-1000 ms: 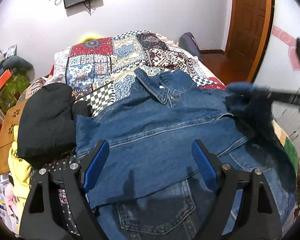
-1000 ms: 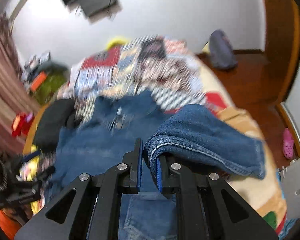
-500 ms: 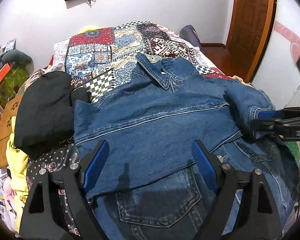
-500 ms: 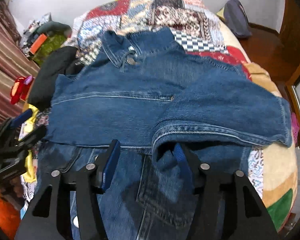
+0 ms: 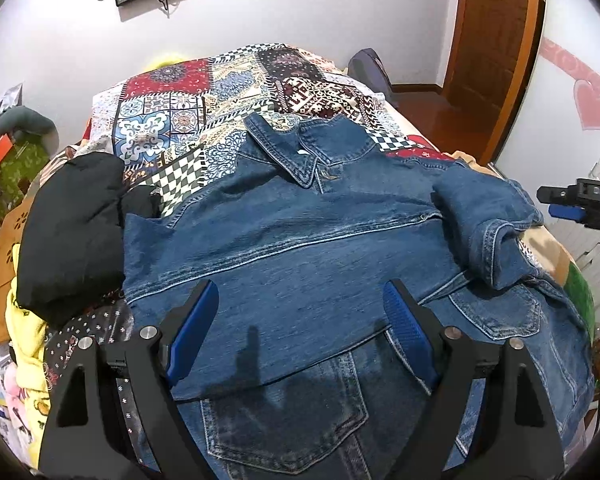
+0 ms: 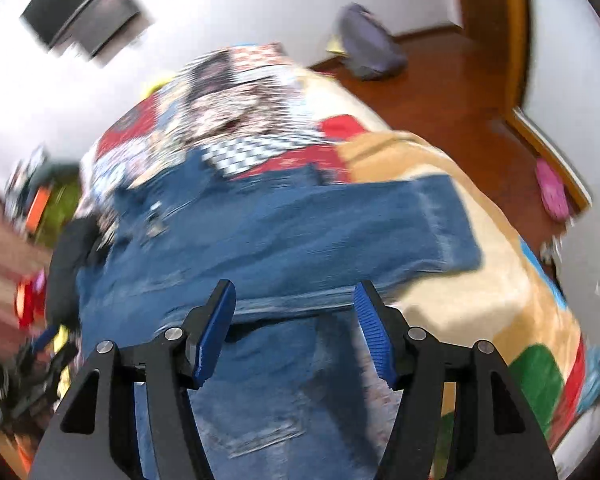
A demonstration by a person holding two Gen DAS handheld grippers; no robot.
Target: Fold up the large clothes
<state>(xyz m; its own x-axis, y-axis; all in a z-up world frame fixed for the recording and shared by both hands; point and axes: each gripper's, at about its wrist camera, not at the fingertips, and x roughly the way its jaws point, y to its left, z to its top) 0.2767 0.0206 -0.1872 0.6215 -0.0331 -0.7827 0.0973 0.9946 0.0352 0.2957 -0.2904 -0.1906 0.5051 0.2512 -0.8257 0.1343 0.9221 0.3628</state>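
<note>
Denim jacket lies spread back-up on the patchwork-covered bed in the left wrist view, its right sleeve folded in over the body. The left gripper hovers above the hem, jaws wide apart and empty. At the frame's right edge sits the right gripper, clear of the sleeve.

The blurred right wrist view shows the right gripper, whose jaws have just been opening, parted with nothing between them above the sleeve.

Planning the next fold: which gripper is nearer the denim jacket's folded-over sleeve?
Right. The right gripper is open just beside the folded sleeve; the left gripper hovers open over the blue denim jacket's back.
</note>
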